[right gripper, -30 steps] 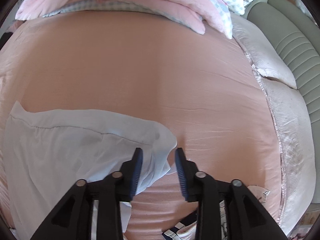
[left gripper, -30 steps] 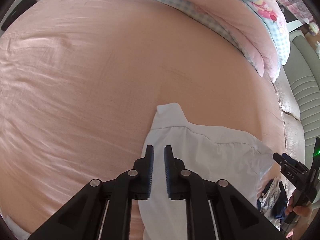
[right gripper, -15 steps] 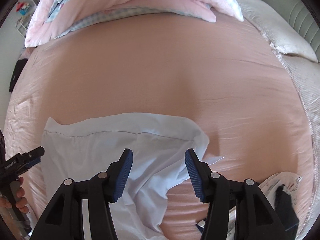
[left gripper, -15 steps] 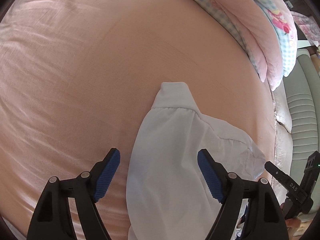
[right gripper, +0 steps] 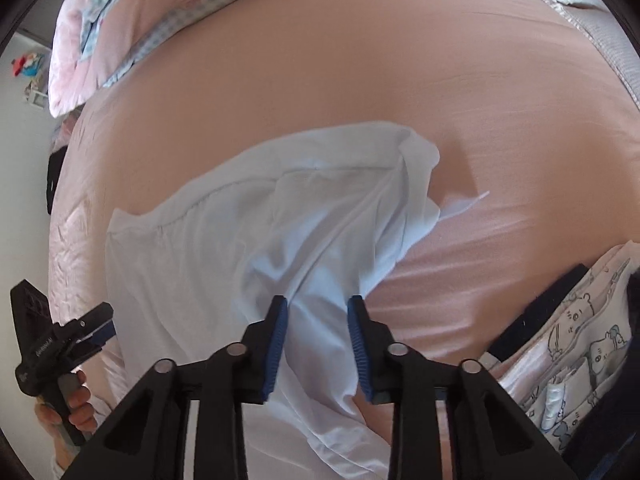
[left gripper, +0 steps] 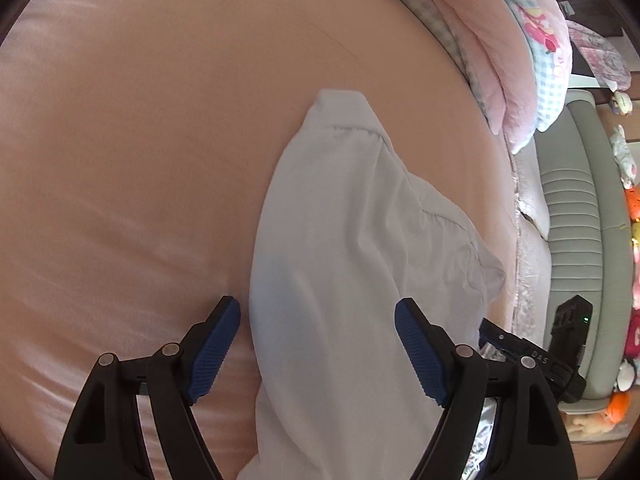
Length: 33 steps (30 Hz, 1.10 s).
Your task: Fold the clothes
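The left claw [left gripper: 317,320] stands wide open above the near part of the white garment [left gripper: 352,264], its blue pads [left gripper: 214,346] on either side of the cloth and gripping nothing. The right claw [right gripper: 318,322] is partly open, holding nothing, over a bunched fold of the same garment, which lies crumpled on the pink bed sheet [right gripper: 360,80] toward the bed's near edge. Printed clothes [right gripper: 576,344] lie beside it. A pink quilt [left gripper: 496,32] is heaped along the far edge.

Bare bedsheet [left gripper: 160,140] ahead; quilt [left gripper: 500,40] blocks far edge.
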{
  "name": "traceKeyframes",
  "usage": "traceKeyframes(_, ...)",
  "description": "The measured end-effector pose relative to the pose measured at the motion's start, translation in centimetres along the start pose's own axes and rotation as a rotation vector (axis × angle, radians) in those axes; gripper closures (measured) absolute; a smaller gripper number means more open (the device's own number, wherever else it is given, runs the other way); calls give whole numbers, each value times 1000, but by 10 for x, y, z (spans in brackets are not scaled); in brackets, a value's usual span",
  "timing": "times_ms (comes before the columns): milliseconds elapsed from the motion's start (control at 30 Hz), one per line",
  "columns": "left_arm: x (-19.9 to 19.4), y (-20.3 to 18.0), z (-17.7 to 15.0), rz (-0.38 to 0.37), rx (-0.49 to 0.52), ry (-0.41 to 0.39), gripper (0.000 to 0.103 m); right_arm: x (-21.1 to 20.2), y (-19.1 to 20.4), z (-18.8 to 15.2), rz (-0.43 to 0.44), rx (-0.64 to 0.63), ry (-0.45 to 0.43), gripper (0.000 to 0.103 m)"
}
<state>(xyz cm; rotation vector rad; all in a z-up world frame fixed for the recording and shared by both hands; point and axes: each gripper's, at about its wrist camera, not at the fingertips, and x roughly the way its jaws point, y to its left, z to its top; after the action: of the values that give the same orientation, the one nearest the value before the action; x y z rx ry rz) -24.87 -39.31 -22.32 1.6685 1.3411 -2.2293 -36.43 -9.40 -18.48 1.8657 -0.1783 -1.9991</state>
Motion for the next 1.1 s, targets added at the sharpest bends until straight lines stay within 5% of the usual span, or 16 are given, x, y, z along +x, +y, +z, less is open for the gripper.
traceKeyframes(300, -13, 25, -28, -122, -26, 63, 24, 11, -32, -23, 120, 34, 41, 85)
traceKeyframes(467, -13, 16, -44, -74, 116, 111, 23, 19, -46, -32, 207, 31, 64, 93)
traceKeyframes(567, -9, 7, -52, -50, 187, 95, 13, 22, -45, -33, 258, 34, 71, 93)
traceKeyframes(800, -2, -5, -51, -2, 182, 91, 2, 38, -19, -32, 359, -46, 166, 92)
traceKeyframes(933, 1, -10, -49, 20, 184, 100, 2, 45, -8, -29, 332, -77, 188, 91)
traceKeyframes(1100, 3, -10, -50, -72, 152, 124, 2, 45, -20, -32, 330, -68, 179, 91)
